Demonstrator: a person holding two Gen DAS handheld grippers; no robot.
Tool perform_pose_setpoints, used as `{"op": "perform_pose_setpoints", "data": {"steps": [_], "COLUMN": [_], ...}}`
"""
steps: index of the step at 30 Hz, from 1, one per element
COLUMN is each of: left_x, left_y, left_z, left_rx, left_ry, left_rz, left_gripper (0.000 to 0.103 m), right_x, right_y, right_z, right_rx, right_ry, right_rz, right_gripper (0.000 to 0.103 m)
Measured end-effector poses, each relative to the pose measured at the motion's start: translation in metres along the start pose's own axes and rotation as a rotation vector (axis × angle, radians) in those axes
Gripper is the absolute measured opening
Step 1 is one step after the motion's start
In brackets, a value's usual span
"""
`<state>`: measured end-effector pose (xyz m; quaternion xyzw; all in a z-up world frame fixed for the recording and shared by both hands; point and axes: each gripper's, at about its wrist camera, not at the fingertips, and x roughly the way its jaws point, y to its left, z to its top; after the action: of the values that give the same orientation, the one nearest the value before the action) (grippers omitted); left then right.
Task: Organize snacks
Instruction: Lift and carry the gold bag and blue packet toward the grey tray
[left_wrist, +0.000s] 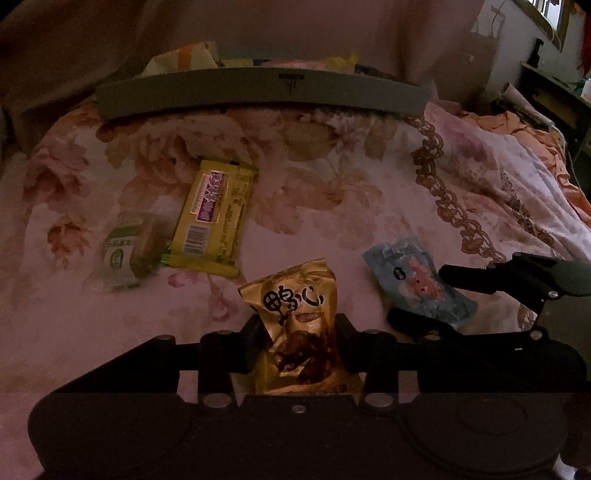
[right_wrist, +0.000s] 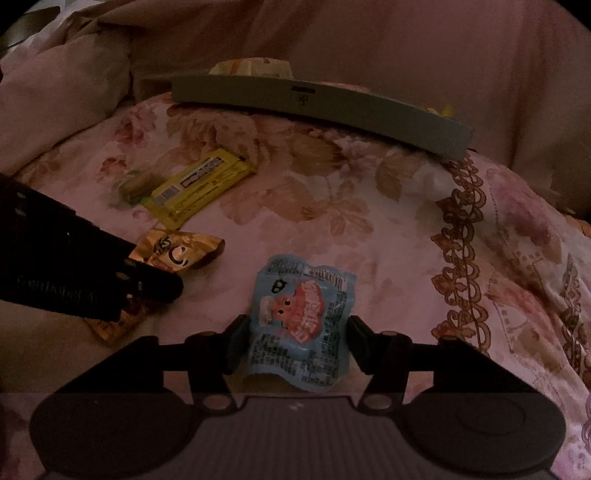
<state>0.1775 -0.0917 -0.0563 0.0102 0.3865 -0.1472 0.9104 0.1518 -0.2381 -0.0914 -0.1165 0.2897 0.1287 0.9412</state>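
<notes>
A gold snack packet (left_wrist: 295, 295) with black characters stands crumpled between the fingers of my left gripper (left_wrist: 300, 334), which is shut on it. My right gripper (right_wrist: 298, 332) is shut on a pale blue packet (right_wrist: 301, 321) with a pink cartoon figure, held just above the bedsheet. In the left wrist view the right gripper (left_wrist: 432, 299) shows at the right with the blue packet. On the sheet lie a yellow bar packet (left_wrist: 214, 218) and, left of it, a green and white packet (left_wrist: 125, 251). A grey tray (left_wrist: 258, 94) at the back holds several snacks.
Everything rests on a pink floral bedsheet (left_wrist: 332, 177) with a brown lace border (left_wrist: 443, 192) running down the right. A beige blanket (right_wrist: 406, 44) rises behind the tray. Orange cloth (left_wrist: 509, 125) and furniture lie at the far right.
</notes>
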Motion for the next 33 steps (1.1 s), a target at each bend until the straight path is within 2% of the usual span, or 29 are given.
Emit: {"op": "perform_pose_setpoints", "data": {"steps": [7, 16, 24, 33], "left_x": [-0.002, -0.01, -0.025, -0.052], "left_y": [-0.004, 0.001, 0.001, -0.009], "left_z": [0.001, 0.008, 0.023, 0.057], "left_rx": [0.017, -0.005, -0.039, -0.009], "left_ry": [-0.006, -0.071, -0.158, -0.253], "left_rz": [0.005, 0.019, 0.024, 0.039], "left_gripper": [0.043, 0.043, 0.043, 0.043], "right_x": [-0.005, -0.009, -0.031, -0.054], "right_y": [0.01, 0.011, 0.015, 0.006], "right_z": [-0.002, 0.0, 0.005, 0.021], "right_rx": [-0.064, -0.094, -0.122, -0.104], "right_ry": [-0.016, -0.078, -0.248, -0.397], "right_rz": [-0.03, -0.084, -0.135, -0.184], "right_gripper": [0.061, 0.061, 0.061, 0.062]}}
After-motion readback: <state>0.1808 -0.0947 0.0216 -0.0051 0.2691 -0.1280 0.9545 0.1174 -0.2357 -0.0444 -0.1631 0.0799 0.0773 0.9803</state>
